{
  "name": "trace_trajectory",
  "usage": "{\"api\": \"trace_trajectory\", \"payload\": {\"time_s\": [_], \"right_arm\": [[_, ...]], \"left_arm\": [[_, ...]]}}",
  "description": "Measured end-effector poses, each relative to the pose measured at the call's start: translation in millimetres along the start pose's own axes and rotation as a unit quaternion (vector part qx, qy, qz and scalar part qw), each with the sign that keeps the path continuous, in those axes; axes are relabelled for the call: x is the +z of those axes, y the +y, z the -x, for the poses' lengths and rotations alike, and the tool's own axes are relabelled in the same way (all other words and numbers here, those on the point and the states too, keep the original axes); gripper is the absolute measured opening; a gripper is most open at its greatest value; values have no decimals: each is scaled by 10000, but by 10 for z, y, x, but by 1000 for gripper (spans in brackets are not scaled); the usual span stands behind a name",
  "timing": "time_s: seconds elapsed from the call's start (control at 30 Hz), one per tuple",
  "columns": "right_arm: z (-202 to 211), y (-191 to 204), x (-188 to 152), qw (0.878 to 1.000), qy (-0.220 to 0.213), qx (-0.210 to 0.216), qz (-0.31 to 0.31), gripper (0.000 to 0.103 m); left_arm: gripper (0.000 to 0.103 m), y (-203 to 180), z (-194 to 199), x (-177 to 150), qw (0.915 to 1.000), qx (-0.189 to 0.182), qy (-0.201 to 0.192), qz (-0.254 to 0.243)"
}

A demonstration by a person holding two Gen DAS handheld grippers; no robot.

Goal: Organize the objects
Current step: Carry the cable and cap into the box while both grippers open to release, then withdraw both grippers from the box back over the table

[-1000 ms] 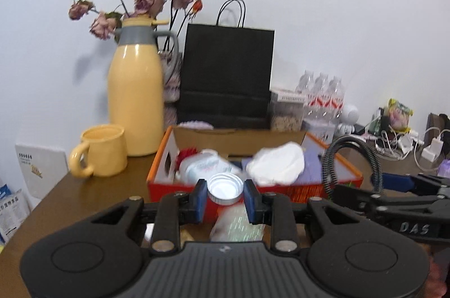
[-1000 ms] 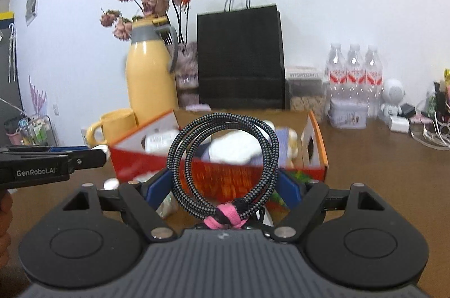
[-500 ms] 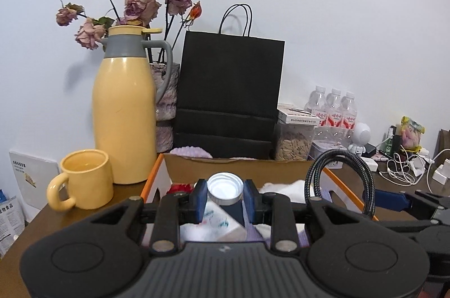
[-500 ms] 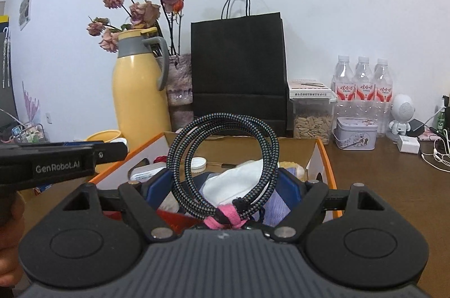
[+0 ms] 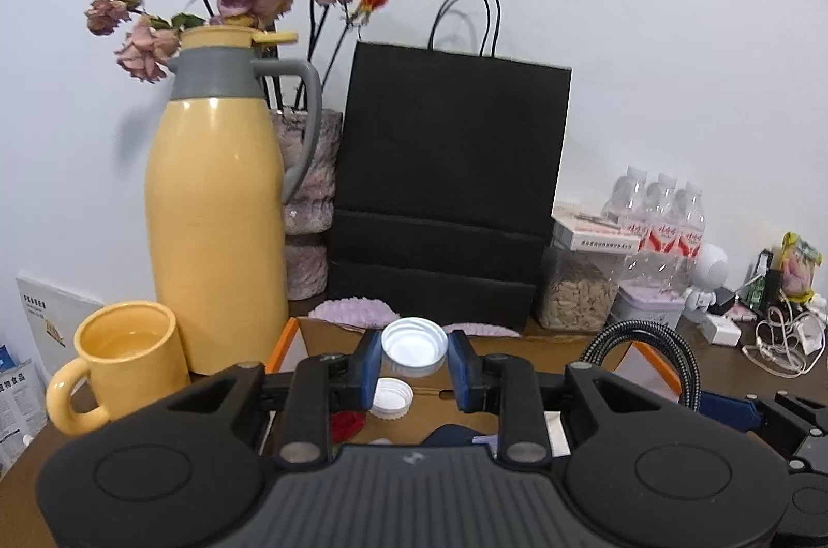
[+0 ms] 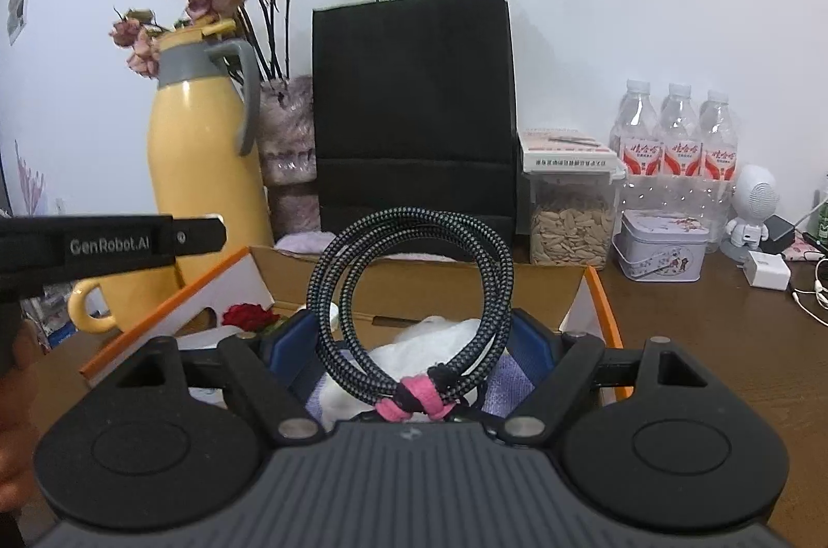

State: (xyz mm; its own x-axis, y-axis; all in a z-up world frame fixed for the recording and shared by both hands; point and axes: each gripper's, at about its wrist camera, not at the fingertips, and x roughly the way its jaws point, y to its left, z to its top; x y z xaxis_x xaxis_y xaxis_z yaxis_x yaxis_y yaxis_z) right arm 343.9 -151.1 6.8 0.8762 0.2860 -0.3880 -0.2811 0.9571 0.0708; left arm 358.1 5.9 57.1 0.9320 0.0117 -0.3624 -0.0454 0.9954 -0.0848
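Left gripper had its fingers clamped on a white bottle cap, held over the orange cardboard box near the bench's back edge. Right gripper had its fingers spread wide around a coiled braided cable with a pink tie, gripping it above the same box. Another white cap sat inside the box.

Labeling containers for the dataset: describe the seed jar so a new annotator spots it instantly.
Find the tall black paper bag against the wall. Directly to its right stands the seed jar, clear plastic and part full of pale seeds, with a white box lying on top. Unlike the water bottles and the small tin further right, it is square and shows its contents.
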Motion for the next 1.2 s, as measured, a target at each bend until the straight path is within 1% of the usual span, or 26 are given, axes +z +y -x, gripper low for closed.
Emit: {"api": "trace_trajectory", "payload": {"time_s": [0.13,0.17,0.2,0.23,0.27,0.3,0.5,0.7,0.93,1.07,1.2], "right_arm": [[-143,-70,-8,9999,150,-15,-47,81],[-170,-92,-11,9998,199,-35,-65,83],[-201,-111,-16,9996,262,-63,-72,85],[-222,-127,-24,9995,286,-101,-75,88],[-232,-136,-35,9995,280,-154,-75,103],[-233,-147,-52,9995,221,-216,-80,103],[-255,-163,-115,9992,310,-213,-138,103],[-169,-151,-115,9994,190,-264,-145,103],[62,-121,-203,9994,2,-355,1,103],[238,-77,-334,9988,-131,-442,172,103],[421,-38,-481,9985,-107,-478,256,103]], "left_arm": [[27,30,-131,-30,10000,-8,51,-82],[28,32,-159,-40,9999,-8,74,-114],[43,28,-190,-48,9998,3,128,-162],[73,30,-223,-56,9997,39,189,-180],[88,36,-249,-66,9996,76,225,-180],[103,40,-263,-77,9996,94,227,-169],[103,43,-213,-95,9998,133,92,-123],[103,66,-145,-108,9999,78,44,-45],[103,131,62,-189,9999,151,-29,-22],[103,193,217,-254,9998,168,-96,30],[103,236,367,-353,9997,219,-81,-4]]}}
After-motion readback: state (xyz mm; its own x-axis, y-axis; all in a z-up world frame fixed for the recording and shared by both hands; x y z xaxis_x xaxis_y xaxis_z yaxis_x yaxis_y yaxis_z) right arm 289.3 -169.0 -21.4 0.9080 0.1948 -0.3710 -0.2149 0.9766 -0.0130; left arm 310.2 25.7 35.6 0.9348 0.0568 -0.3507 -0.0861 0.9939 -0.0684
